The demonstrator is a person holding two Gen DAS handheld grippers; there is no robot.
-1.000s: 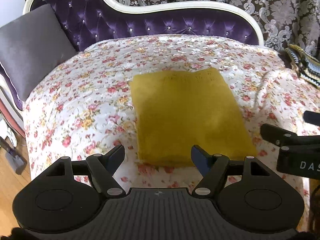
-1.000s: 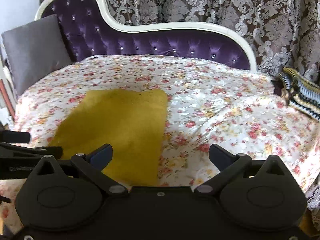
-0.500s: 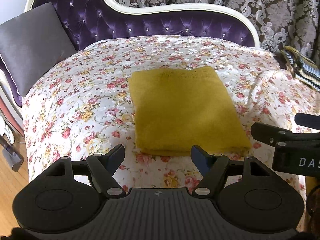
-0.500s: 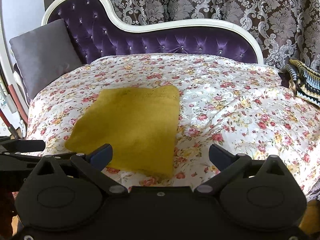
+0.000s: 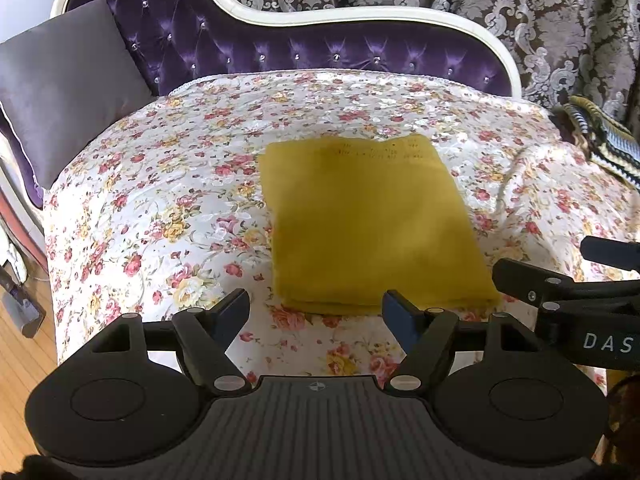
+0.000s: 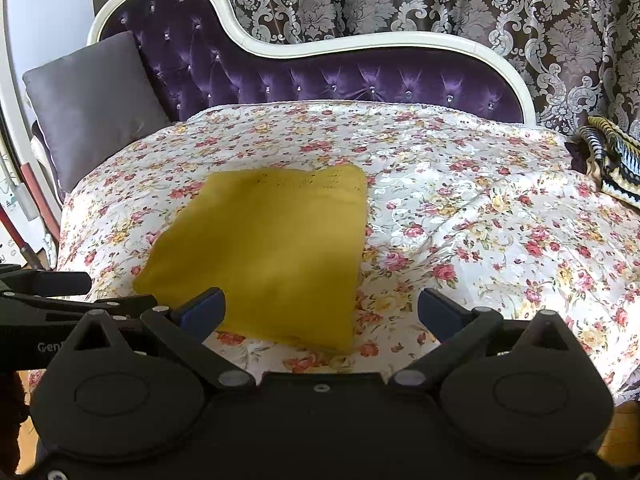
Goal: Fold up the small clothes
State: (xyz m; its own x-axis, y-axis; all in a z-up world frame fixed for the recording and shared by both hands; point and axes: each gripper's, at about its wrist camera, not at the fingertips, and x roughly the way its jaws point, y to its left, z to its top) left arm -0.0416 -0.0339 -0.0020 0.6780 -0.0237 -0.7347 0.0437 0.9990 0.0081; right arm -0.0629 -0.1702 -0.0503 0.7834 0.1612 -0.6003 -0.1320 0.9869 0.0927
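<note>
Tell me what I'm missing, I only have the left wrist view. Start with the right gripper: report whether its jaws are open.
Observer: The right gripper is open, jaws spread wide, nothing between them; it hangs at the near edge of the yellow cloth.
Operator: Give me the headboard's top left end; my view cuts it off.
Observer: The headboard ends there in a carved white crest.
Operator: Now say what stands left of the grey pillow.
Observer: Beside the grey pillow, a red and white pole leans at the frame's left edge; what it is, I cannot tell.
</note>
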